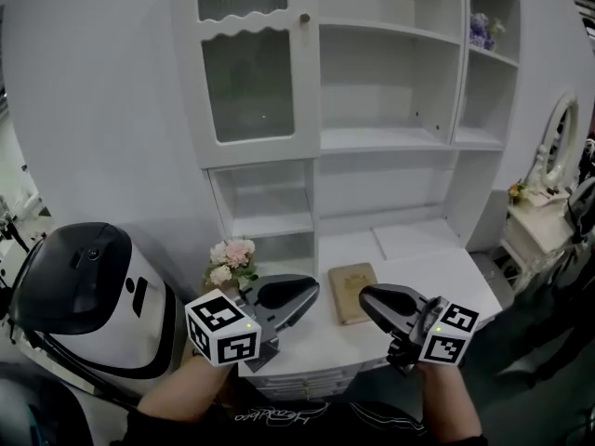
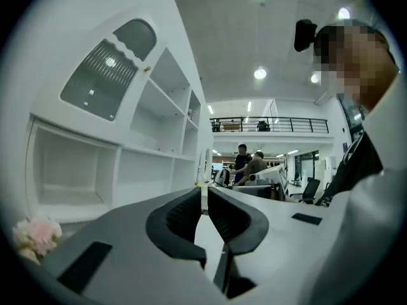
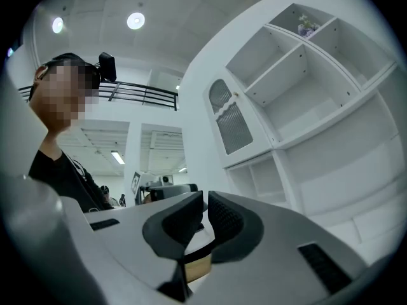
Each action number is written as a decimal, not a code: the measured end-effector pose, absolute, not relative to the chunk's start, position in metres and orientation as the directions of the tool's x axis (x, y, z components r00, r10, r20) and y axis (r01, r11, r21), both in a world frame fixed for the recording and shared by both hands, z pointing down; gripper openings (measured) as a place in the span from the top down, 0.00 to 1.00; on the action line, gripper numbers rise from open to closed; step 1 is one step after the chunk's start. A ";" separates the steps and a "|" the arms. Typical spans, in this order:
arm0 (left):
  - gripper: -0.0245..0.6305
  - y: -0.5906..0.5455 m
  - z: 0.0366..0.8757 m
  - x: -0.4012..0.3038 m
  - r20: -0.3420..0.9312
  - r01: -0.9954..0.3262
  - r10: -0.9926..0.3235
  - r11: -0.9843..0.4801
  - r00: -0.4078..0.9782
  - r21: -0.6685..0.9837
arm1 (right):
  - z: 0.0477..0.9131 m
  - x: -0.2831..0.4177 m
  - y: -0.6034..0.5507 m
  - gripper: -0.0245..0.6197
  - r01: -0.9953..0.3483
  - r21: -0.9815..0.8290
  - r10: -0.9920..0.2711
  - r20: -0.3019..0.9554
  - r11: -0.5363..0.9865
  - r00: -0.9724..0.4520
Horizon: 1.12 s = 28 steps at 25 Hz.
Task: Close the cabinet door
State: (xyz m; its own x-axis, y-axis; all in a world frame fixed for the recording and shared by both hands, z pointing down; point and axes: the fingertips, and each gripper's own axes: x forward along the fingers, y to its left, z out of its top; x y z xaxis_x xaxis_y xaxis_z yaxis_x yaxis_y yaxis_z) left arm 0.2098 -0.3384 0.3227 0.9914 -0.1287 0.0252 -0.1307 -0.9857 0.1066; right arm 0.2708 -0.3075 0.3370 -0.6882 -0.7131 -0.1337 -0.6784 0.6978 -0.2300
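Hovering over bench (image 1: 423, 260) front edge: left gripper (image 1: 311, 293) and right gripper (image 1: 366, 298) both clenched, empty. Book (image 1: 352, 290) lies between them. Door (image 1: 249, 74) sits shut.

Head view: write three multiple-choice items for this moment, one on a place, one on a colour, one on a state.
1. Where does the book lie? A on the white desktop; B on a top shelf; C on the floor.
2. The flowers on the upper right shelf are: A red; B purple; C yellow.
3. The glass cabinet door is: A wide open; B missing; C closed.
Key: A, it lies flat on the desktop; B, pale purple blooms; C, it sits flush in its frame.
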 end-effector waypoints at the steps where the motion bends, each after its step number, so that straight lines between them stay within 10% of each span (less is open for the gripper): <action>1: 0.89 -0.330 0.329 0.210 0.014 -0.120 -0.119 -0.983 0.993 0.142 | 0.339 0.270 -0.306 0.88 -0.679 -0.238 -0.716 -0.139 0.694 -0.684; 28: 0.92 -0.319 0.371 0.204 -0.010 -0.222 -0.227 -0.962 0.974 0.158 | 0.379 0.257 -0.299 0.88 -0.730 -0.241 -0.766 -0.110 0.639 -0.634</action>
State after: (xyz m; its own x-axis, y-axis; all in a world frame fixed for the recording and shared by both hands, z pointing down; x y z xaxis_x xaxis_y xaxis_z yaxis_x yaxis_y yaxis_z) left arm 0.2044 -0.3185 0.3706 0.9739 -0.2266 -0.0104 -0.2222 -0.9622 0.1577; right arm 0.2568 -0.2993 0.3792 -0.6338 -0.7656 -0.1103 -0.7304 0.6393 -0.2405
